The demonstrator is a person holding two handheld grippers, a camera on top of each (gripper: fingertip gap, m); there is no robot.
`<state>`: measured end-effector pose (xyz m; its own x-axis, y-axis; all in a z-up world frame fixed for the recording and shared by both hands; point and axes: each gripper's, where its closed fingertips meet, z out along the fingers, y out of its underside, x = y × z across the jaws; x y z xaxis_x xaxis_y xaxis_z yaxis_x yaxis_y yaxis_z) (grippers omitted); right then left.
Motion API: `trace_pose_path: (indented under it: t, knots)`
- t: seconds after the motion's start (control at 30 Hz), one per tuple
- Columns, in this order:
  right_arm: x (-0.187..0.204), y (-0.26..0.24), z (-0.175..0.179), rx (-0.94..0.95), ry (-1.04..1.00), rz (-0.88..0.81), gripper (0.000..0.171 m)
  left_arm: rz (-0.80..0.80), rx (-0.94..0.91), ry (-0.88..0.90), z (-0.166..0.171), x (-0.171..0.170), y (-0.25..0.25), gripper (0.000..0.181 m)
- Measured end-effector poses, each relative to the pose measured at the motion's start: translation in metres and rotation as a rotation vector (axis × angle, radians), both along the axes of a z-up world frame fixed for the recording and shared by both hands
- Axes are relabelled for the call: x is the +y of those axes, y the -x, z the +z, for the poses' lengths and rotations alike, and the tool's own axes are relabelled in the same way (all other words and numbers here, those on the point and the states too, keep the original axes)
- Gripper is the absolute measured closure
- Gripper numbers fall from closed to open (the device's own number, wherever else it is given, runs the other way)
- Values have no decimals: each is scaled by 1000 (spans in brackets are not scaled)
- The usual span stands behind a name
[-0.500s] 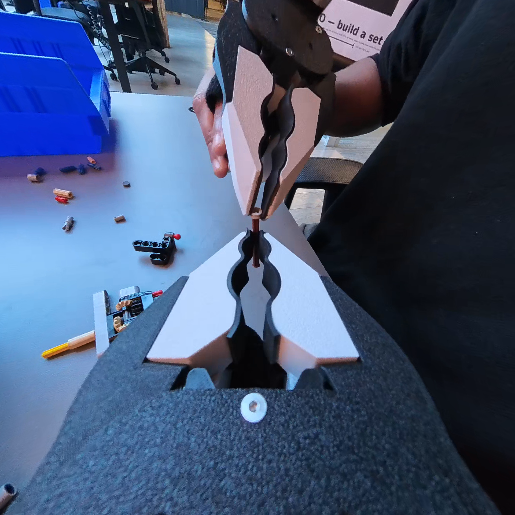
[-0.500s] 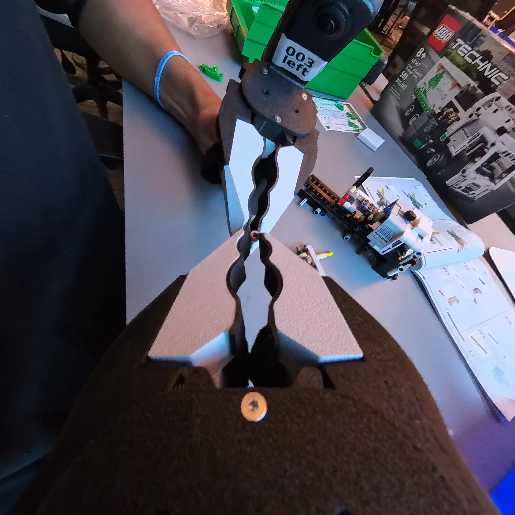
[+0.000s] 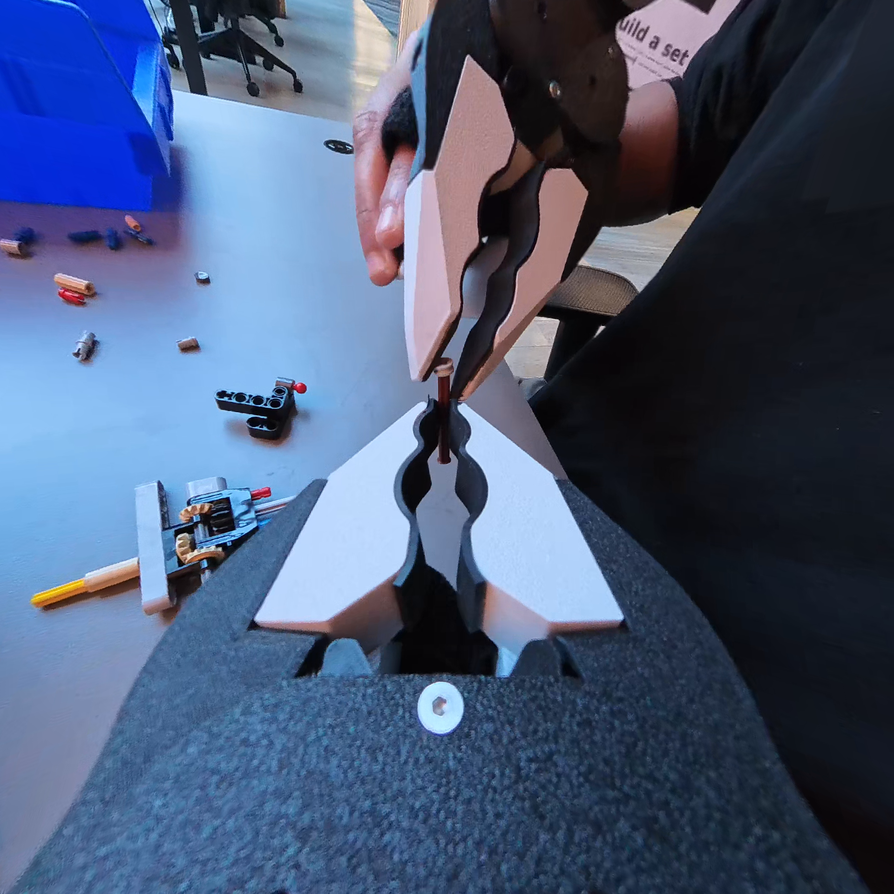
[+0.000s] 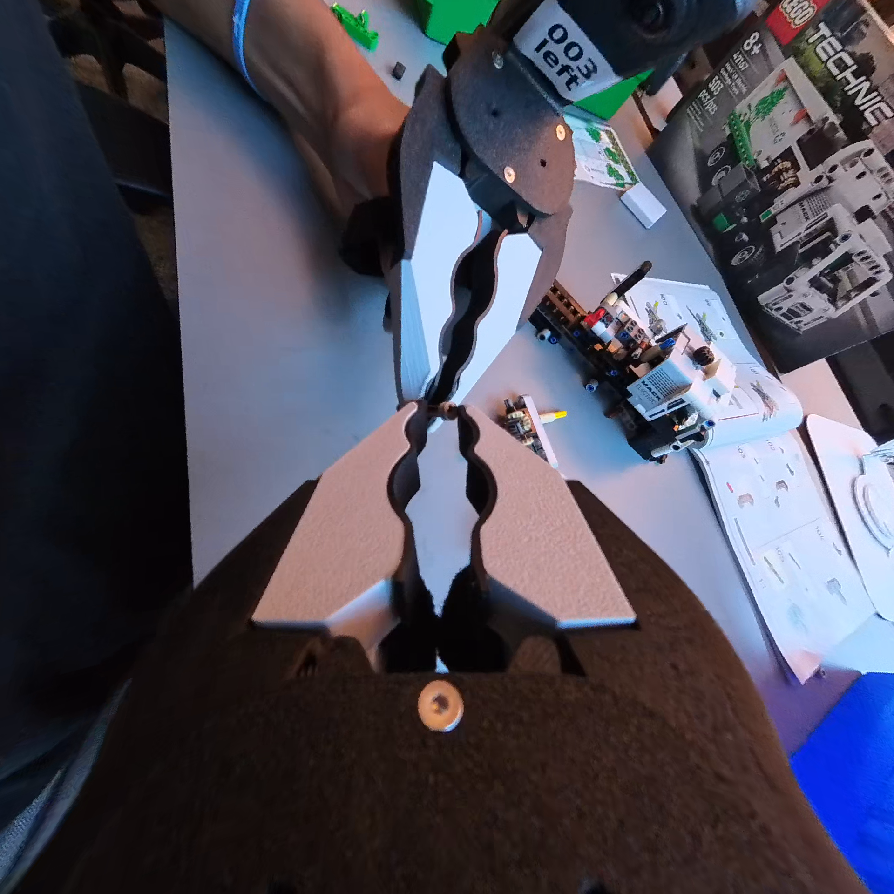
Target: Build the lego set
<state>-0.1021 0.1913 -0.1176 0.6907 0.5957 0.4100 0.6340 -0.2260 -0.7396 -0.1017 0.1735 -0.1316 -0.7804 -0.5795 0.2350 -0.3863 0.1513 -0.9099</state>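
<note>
My left gripper (image 3: 442, 411) is shut on a dark red axle (image 3: 443, 433), held upright above the table's near edge. A small tan bush (image 3: 443, 371) sits on the axle's top end. My right gripper (image 3: 442, 384) comes down from above, and its fingers close around the bush. In the right wrist view my right gripper (image 4: 438, 411) pinches the tan bush (image 4: 442, 410) at its fingertips. There the left gripper (image 4: 425, 399) meets it tip to tip from above. The axle is mostly hidden in that view.
On the grey table (image 3: 271, 242) lie a black L-shaped beam (image 3: 259, 406), a gear subassembly (image 3: 193, 537) with a yellow axle, and loose pins. Blue bins (image 3: 72, 121) stand far left. A truck chassis (image 4: 643, 372), open booklet (image 4: 783, 522), set box (image 4: 798, 169) and green bin (image 4: 454, 14) lie right. Both grippers' tips are close together, under 4 cm apart. The gear subassembly (image 3: 193, 537) is about equally far from each gripper, around 11 cm. Seen from the right wrist view (image 4: 522, 427) as well.
The two grippers stay joined at the axle and bush. The right gripper has tilted sideways relative to the left, and both look closer to each other's cameras.
</note>
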Motion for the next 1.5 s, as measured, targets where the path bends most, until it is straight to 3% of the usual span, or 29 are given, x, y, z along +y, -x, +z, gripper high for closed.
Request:
trace_pose_path:
  t: [0.57, 0.7, 1.03, 1.37, 1.5]
  knots:
    - [1, -7, 0, -56, 6, -34, 156, 19, 24, 15, -1, 1, 0, 181]
    - [-7, -38, 6, 78, 52, -166, 151, 68, 7, -15, -2, 6, 2, 181]
    - [-37, -87, -45, 206, 146, -707, 154, 191, -18, 23, 5, 24, 0, 181]
    - [-17, -155, -56, 363, 216, -846, 153, 172, -83, 3, 9, 19, 4, 181]
    - [-9, -166, -64, 305, 233, -836, 154, 159, -95, -15, 9, 16, 5, 181]
